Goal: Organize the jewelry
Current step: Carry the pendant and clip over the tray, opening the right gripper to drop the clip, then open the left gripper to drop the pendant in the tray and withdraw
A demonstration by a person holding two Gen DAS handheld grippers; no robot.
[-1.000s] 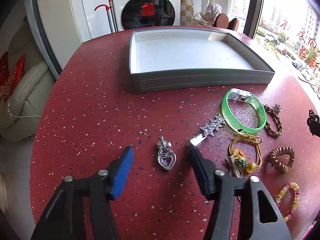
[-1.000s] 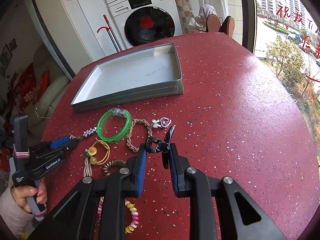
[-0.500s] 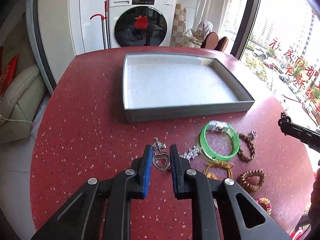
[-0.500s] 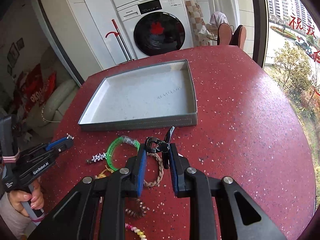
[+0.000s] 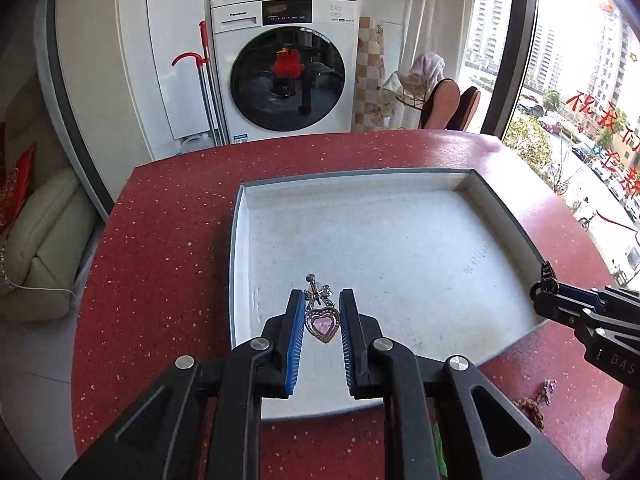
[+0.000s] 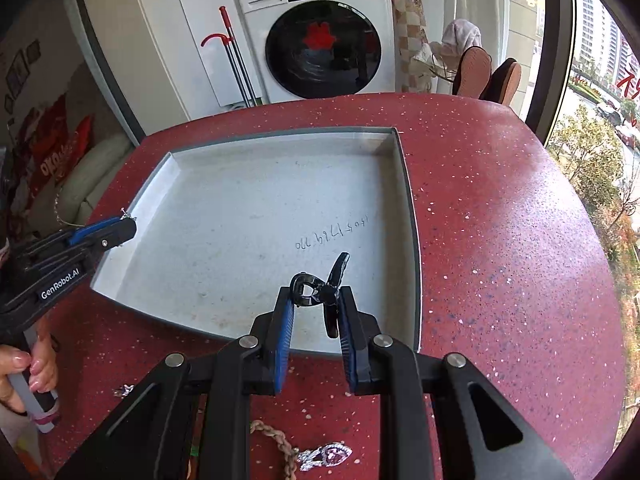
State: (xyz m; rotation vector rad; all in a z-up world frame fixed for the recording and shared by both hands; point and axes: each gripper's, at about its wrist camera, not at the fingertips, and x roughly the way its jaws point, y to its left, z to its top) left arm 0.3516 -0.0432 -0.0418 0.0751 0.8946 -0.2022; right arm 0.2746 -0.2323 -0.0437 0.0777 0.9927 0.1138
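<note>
tray [image 5: 236,240] on table [image 5: 152,248], washer [image 5: 286,64] behind

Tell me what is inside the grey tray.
The grey tray holds only faint handwriting on its pale floor; no jewelry lies there. Both tools cover patches of the near floor.

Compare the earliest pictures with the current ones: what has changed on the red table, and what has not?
The left gripper closed its fingers on the heart pendant, lifted it off the table and carried it over the grey tray. The right gripper also moved over the tray, still clamping the black clip. The tray stays put.
</note>
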